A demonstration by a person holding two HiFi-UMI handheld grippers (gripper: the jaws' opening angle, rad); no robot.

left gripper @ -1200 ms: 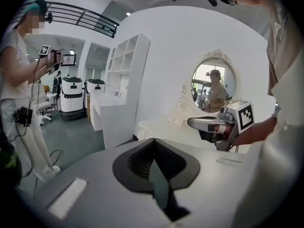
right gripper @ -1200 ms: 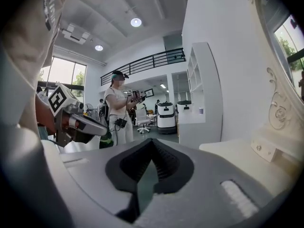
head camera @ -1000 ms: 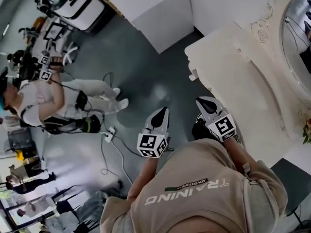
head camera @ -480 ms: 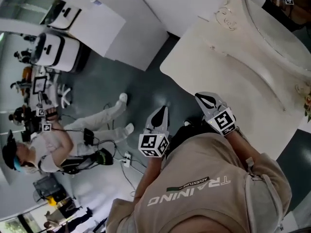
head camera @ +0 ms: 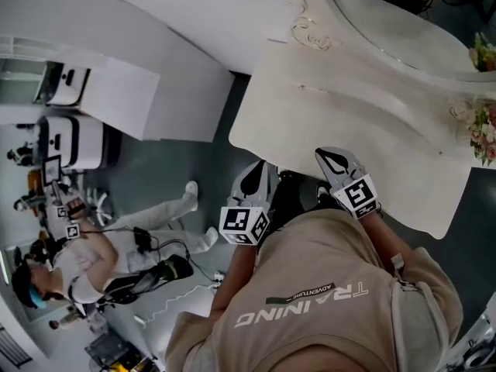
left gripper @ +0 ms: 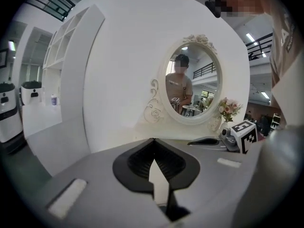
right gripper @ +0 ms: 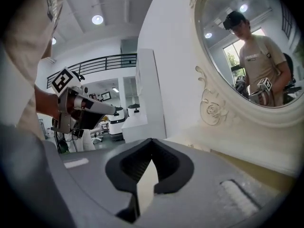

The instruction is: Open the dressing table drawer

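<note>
The cream dressing table (head camera: 349,107) with its oval mirror (head camera: 403,22) fills the upper right of the head view. Its top reaches to just ahead of both grippers. No drawer front shows in any view. My left gripper (head camera: 262,169) is shut and empty, held over the floor at the table's near left corner. My right gripper (head camera: 321,156) is also shut and empty, at the table's front edge. In the left gripper view the shut tips (left gripper: 153,140) point at the mirror (left gripper: 192,87), with the right gripper (left gripper: 194,142) beside them. The right gripper view shows its shut tips (right gripper: 152,140) and the left gripper (right gripper: 110,109).
A vase of flowers (head camera: 484,130) stands on the table's right end. A white partition (head camera: 155,99) and white machines (head camera: 74,142) stand to the left. A seated person (head camera: 85,262) and cables (head camera: 178,301) are on the floor at the lower left.
The view has swung round, and the dressing table now lies right ahead of both grippers, with its mirror facing them. Both grippers have moved towards it and stayed shut.
</note>
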